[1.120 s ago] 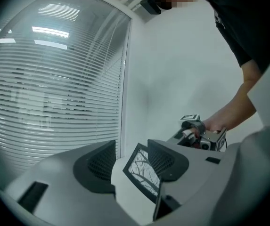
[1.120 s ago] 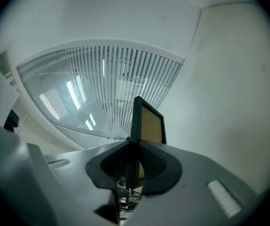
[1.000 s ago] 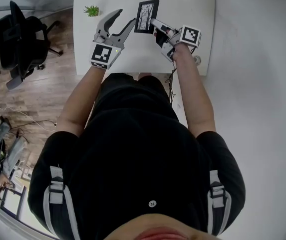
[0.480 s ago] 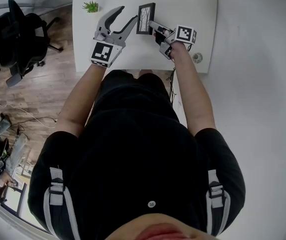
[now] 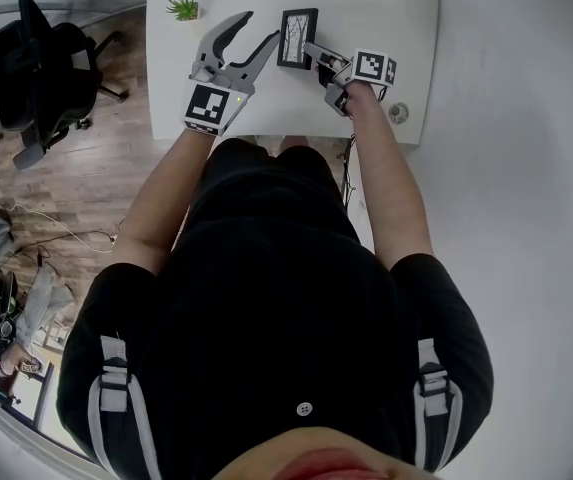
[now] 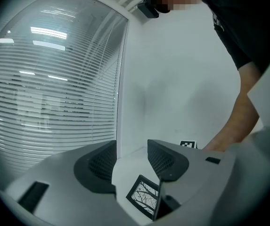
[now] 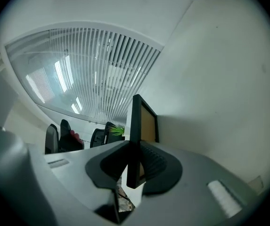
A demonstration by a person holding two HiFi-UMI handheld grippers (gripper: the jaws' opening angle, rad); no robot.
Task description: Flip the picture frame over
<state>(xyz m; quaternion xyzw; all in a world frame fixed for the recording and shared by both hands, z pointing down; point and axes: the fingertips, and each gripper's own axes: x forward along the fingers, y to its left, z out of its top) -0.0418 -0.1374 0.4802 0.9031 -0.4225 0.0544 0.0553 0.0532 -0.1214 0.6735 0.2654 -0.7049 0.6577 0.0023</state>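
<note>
White tabletop (image 5: pixel 391 8) at the top of the head view, picture frame (image 5: pixel 297 38) gripped by one edge.
The frame is clamped by its right edge between the fingers of the right gripper (image 5: pixel 312 50), its tree picture seen from above, over the tabletop's middle. The left gripper (image 5: pixel 254 30) is held just left of it, fingers apart, nothing pressed between them.

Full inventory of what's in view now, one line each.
picture frame: 1, black, tree print, over table, between right gripper's jaws
table: 1, white, under both grippers
potted plant: 1, green, table's left edge
office chair: 1, black, wood floor left of table
window blinds: 1 set, white, beyond table
left gripper: 1, grey, open, empty, left of picture frame
right gripper: 1, grey, shut on picture frame's edge
</note>
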